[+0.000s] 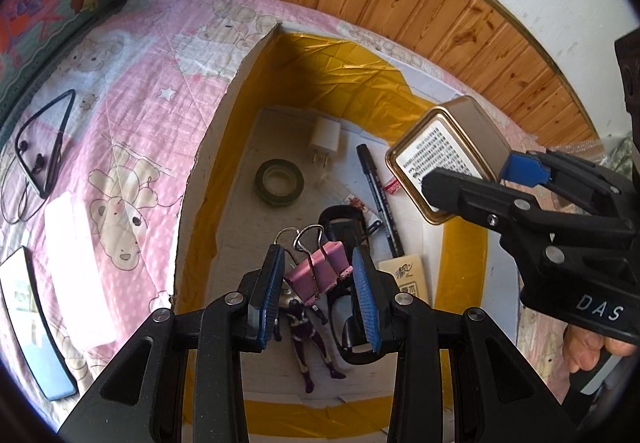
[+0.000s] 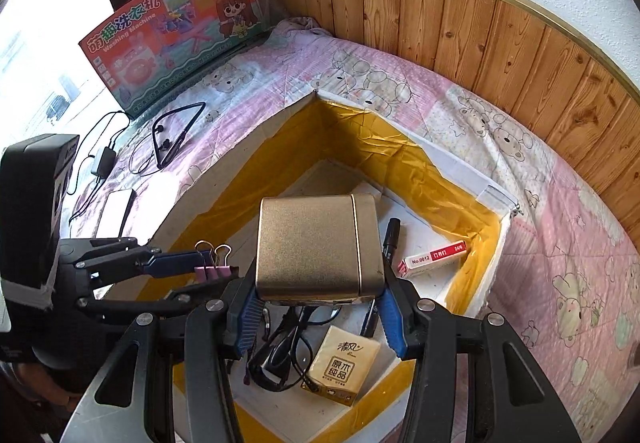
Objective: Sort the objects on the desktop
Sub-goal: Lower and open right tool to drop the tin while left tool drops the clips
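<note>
Gold tin (image 2: 318, 247) hangs over the yellow-taped box (image 2: 440, 179), clamped wide in your right tool (image 2: 316, 317); pink binder clip (image 1: 316, 269) is pinched at half span in your left tool (image 1: 318, 299). Risk: the clip's grip looks thin, possibly corner-only. Releasing high, the tin could strike the glasses (image 1: 348, 307) below.

Left gripper (image 1: 318, 299), black-framed with ribbed blue pads, pointing steeply down, jaws about half apart and clamped on a pink metal binder clip (image 1: 316, 271) held by its body, wire handles pointing away from the camera. Right gripper (image 2: 320, 317), same black frame and blue pads, also tilted steeply down, jaws wide and pressed against both sides of a square gold metal tin (image 2: 318, 247). In the left wrist view, right gripper entering from the right edge, a bare hand (image 1: 592, 347) wrapped around its handle below. Both grippers close together, side by side.
</note>
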Motion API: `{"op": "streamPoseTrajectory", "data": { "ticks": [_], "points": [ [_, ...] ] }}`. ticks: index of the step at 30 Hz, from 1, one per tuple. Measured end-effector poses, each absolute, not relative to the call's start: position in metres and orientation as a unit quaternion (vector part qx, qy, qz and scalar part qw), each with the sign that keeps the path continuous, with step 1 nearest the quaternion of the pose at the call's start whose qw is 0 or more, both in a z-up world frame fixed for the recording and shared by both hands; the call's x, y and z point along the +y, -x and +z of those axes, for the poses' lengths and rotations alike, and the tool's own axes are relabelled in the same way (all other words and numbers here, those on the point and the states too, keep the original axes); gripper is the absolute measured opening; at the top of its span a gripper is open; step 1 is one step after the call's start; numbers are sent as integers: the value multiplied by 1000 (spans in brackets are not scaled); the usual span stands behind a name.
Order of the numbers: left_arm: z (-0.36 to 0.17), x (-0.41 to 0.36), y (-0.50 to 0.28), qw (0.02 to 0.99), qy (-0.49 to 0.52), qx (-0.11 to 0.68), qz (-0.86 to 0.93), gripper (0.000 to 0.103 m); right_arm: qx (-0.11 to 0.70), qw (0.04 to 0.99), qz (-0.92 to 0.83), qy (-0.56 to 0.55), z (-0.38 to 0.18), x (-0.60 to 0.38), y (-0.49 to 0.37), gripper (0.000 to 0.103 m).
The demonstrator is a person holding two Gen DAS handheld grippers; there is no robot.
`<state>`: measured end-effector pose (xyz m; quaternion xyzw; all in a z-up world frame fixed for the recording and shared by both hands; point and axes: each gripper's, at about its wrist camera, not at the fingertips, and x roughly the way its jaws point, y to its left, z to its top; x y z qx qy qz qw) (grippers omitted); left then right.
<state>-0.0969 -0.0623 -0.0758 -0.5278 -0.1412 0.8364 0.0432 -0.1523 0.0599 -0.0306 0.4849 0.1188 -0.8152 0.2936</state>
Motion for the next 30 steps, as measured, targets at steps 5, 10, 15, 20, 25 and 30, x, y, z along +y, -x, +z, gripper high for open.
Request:
{"op": "streamPoseTrajectory", "data": {
  "ticks": [5,10,15,20,25,30],
  "points": [
    [-80,-60,101,42,534,-134,834,36,130,292,-810,-492,-36,45,170,52],
    [-83,-62,105,43,540,-139,829,36,149,287,-806,-497,-44,31,186,52],
    [-86,-62,111,52,547,-151,822,36,163,283,-802,-500,-50,19,200,52],
    [-87,-60,115,59,550,-145,821,36,171,280,-798,-506,-57,8,215,52],
    [-89,-61,121,57,552,-144,819,36,184,274,-794,-511,-69,-4,227,52],
    [-90,-67,124,58,553,-163,815,38,194,269,-789,-517,-82,-15,237,52]
  ]
}}
